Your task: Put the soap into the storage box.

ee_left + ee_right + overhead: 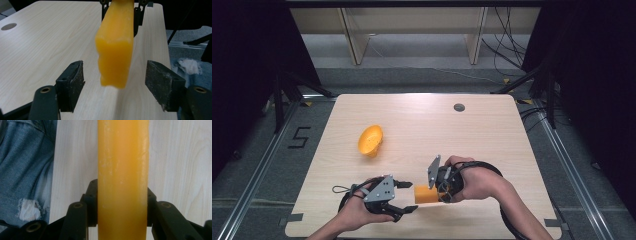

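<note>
Orange waxy block (426,194), clenched in right gripper (439,187), points lengthwise between released left gripper (408,196) jaws.

The orange block (123,180) ran off both the top and bottom edges of the right gripper view, so neither end could be seen there. In the left gripper view its far end was cut by the top edge, and its near end was blurred. In the high view the right gripper (438,192) was largely hidden by the person's hand, and the grip on the block was too small to make out.
</note>
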`<act>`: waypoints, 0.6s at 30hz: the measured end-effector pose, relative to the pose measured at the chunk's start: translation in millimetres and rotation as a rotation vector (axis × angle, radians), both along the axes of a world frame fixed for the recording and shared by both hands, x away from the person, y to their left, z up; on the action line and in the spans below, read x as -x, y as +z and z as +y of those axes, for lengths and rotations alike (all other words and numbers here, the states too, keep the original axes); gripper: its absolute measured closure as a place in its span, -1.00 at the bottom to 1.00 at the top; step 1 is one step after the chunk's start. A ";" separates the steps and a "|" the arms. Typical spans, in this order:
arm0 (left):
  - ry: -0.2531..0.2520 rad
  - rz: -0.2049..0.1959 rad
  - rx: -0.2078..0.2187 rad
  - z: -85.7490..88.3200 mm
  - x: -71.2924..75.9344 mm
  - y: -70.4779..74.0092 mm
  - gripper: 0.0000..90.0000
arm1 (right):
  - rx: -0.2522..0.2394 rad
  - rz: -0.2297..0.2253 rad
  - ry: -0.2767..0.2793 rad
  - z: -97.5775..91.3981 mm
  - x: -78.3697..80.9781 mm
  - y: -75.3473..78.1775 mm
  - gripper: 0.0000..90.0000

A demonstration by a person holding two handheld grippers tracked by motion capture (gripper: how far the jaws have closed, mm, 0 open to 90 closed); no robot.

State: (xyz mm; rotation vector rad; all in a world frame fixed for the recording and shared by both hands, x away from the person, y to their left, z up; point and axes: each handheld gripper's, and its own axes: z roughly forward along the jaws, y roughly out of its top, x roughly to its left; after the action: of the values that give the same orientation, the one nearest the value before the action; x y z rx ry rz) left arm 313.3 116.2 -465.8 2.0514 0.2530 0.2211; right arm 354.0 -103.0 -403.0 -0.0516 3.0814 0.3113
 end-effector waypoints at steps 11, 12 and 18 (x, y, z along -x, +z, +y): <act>-0.035 0.011 0.039 -5.7 -7.8 -1.7 0.02 | -0.007 0.001 0.032 12.6 3.2 0.8 0.37; -0.040 0.008 0.039 -5.7 -7.9 -2.0 0.04 | -0.005 -0.002 0.036 13.3 3.3 0.9 0.37; -0.081 -0.023 0.027 -7.7 -7.0 -4.5 0.23 | -0.014 -0.016 0.081 17.7 2.3 -0.9 0.37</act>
State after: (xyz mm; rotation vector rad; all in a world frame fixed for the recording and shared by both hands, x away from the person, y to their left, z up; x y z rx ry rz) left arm 320.3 108.5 -470.3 2.0262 0.1582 0.1900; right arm 351.7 -85.3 -403.9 -0.1777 3.0657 0.3342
